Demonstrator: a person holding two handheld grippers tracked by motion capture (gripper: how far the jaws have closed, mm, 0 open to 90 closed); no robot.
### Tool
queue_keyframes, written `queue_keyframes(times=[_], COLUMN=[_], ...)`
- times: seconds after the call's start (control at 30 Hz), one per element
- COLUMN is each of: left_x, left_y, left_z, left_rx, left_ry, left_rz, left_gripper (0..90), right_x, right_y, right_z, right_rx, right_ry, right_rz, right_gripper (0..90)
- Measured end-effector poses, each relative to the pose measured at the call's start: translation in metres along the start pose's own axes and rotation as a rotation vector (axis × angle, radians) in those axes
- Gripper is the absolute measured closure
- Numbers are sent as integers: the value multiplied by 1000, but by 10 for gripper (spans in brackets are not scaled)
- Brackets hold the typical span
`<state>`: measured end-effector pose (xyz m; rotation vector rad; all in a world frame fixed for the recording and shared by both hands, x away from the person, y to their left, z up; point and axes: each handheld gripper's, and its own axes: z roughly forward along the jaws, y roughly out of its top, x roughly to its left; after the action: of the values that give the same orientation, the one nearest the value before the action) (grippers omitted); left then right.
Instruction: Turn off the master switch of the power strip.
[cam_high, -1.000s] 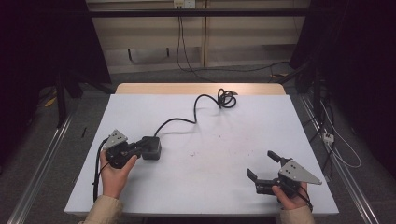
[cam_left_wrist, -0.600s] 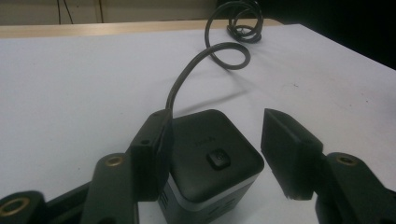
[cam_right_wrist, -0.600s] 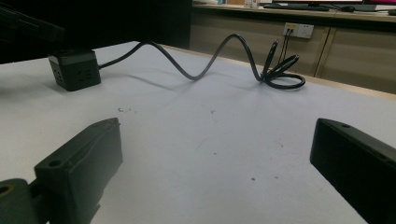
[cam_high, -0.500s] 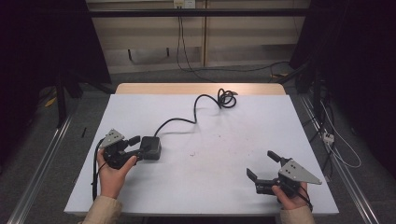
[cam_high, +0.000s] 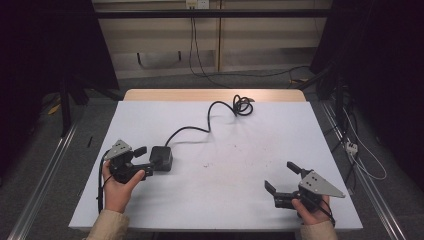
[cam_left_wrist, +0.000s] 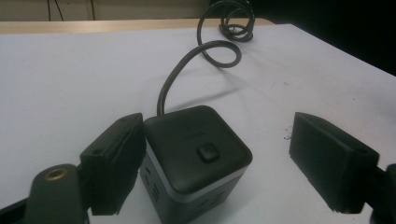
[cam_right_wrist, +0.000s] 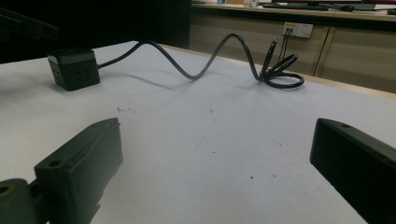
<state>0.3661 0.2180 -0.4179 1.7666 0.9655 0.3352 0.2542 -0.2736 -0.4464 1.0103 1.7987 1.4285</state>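
left tool (cam_high: 141, 161) drew back, spread | power cube (cam_high: 161, 158) just ahead, touching one jaw | right tool (cam_high: 283, 179) spread

the high view looks forward and down from above the person's side onto the whole white worktop (cam_high: 260, 145). the left tool (cam_high: 142, 161) carries a camera sitting low and very close to a black power cube (cam_left_wrist: 194, 154). the right tool (cam_high: 282, 177) camera skims the worktop from farther off, sharing that cube (cam_right_wrist: 73, 69) and its looping cable (cam_right_wrist: 219, 58).
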Motion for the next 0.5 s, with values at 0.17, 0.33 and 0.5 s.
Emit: queue_keyframes(times=[0.17,0.33,0.5], left_x=[1,2,2], left_y=[-2,-4,-6], left_z=[-3,-6,-9], left_rx=[-7,-8,-16], left_ry=[-10,-14,-22], left_rz=[-6,5,7], left_gripper=[121,104,94], right_x=[0,0,0], right_y=[1,1,1], right_z=[0,-1,-1], right_rx=[-4,-4,-3], right_ry=[3,0,1], right_rz=[-1,0,0], right_gripper=[22,22,22])
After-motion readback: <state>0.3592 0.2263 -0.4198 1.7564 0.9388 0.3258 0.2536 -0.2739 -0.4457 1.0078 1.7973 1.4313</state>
